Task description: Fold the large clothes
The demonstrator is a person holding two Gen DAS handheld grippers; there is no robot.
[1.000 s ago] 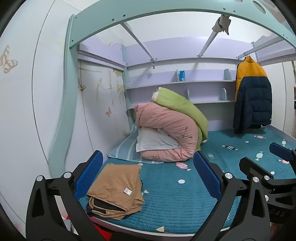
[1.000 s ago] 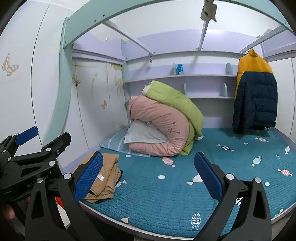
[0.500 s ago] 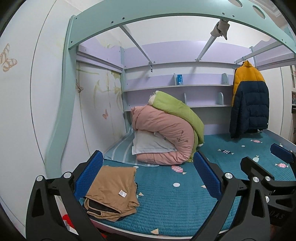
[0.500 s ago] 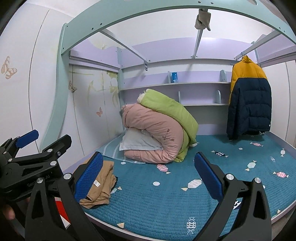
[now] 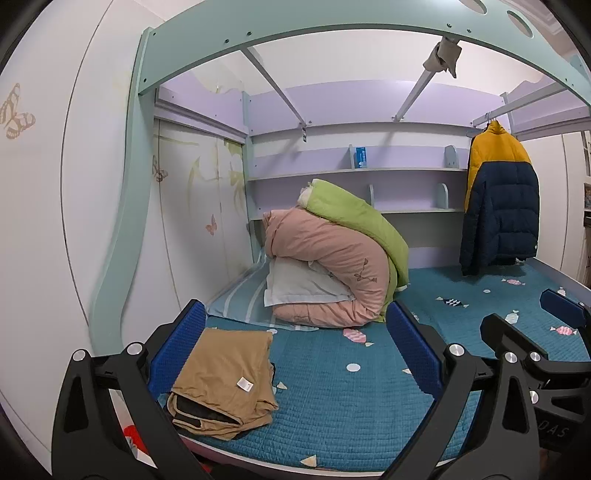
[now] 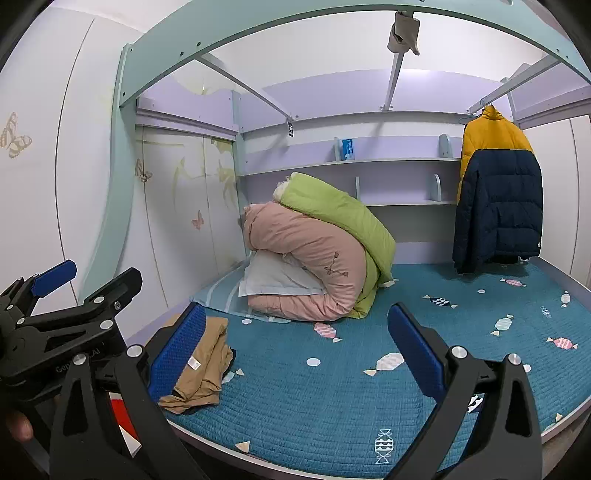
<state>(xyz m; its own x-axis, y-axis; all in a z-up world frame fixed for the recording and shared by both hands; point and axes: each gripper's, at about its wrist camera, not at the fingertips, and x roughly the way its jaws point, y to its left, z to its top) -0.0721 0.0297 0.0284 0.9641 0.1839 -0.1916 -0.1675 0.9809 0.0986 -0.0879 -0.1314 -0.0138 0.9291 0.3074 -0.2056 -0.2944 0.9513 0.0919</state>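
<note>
Tan folded garment point(image 5: 225, 380) with a dark lining showing at its front edge and a small white tag on top lies flat at the near left corner of the teal quilted mattress point(image 5: 332, 406), close to the bed's front edge; right wrist view shows the same garment point(image 6: 201, 369) partly behind that gripper's left finger. Left gripper point(image 5: 295, 350) hangs in front of the bed, blue-padded fingers point(image 5: 181, 343) spread wide, nothing between them, not touching the garment. Right gripper point(image 6: 295, 347) likewise spread wide, empty, above the mattress front, blue pad point(image 6: 415, 350) clear of fabric. Each gripper shows at the edge of the other's view, side by side. Pink duvet point(image 5: 328, 258) rolled up at the back left of the mattress, green duvet point(image 5: 358, 218) draped over it, white pillow point(image 5: 303, 284) tucked under the pink roll, striped blue pillow point(image 5: 236, 299) beneath. Yellow-and-navy puffer jacket point(image 5: 498, 206) hangs from a rail at back right. Lilac shelves point(image 5: 354, 173) run along the back wall, small blue box point(image 5: 361, 157) on the upper one. Mint bed frame point(image 5: 332, 22) arches overhead, grey cloth point(image 5: 441, 55) hanging from it.
</note>
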